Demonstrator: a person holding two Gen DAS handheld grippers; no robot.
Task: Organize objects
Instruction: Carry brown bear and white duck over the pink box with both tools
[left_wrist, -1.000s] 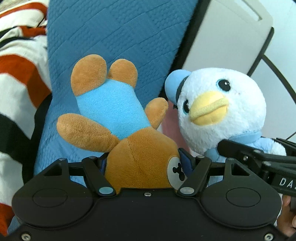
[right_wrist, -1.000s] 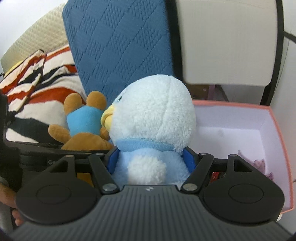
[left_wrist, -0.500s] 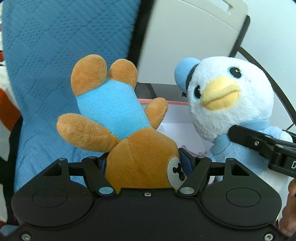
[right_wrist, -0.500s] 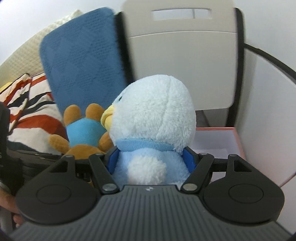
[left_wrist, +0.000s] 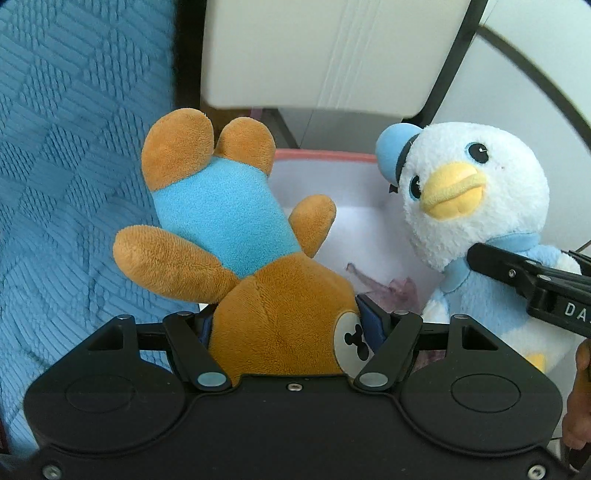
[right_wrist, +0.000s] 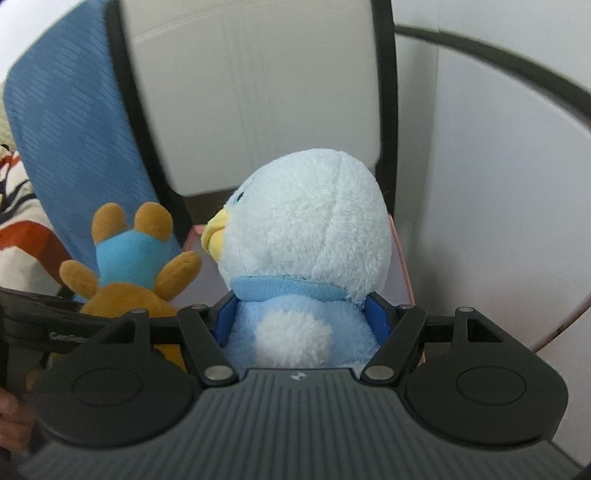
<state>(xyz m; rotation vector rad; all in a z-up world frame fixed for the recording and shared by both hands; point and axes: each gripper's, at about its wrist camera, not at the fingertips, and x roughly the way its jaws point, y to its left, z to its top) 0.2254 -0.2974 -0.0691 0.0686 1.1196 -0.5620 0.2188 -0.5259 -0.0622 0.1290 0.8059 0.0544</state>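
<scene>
Status: both grippers loaded. My left gripper (left_wrist: 291, 325) is clamped on the head of the brown bear plush (left_wrist: 229, 236), which hangs upside down, feet at upper centre of the left wrist frame, snout patch against the right finger pad. Head grip is the firmest part, I judge, so the limbs flop free without slipping.

My right gripper (right_wrist: 301, 325) is clenched on the body of the white duck plush (right_wrist: 310, 236), blue pads (right_wrist: 225, 321) squeezing the light-blue torso just under the collar. Duck stays upright this way, back to the right wrist camera, beak towards frame left.

Both toys sit mid-frame, held side by side, not touching as far as I can tell. Behind and below them is the pink box (left_wrist: 325, 157), open, white inside, with something purplish and crumpled (left_wrist: 388, 290) on its floor (paper or plastic, cannot tell). Blue quilted cushion (left_wrist: 74, 166) fills frame left, white chair back (left_wrist: 317, 55) along the top.

My read: both toys are lined up over the box for a drop-in. Next move needs lowering before release, bear first since it's nearer the box's left wall. Risk: duck is bulky, may crowd the box.
</scene>
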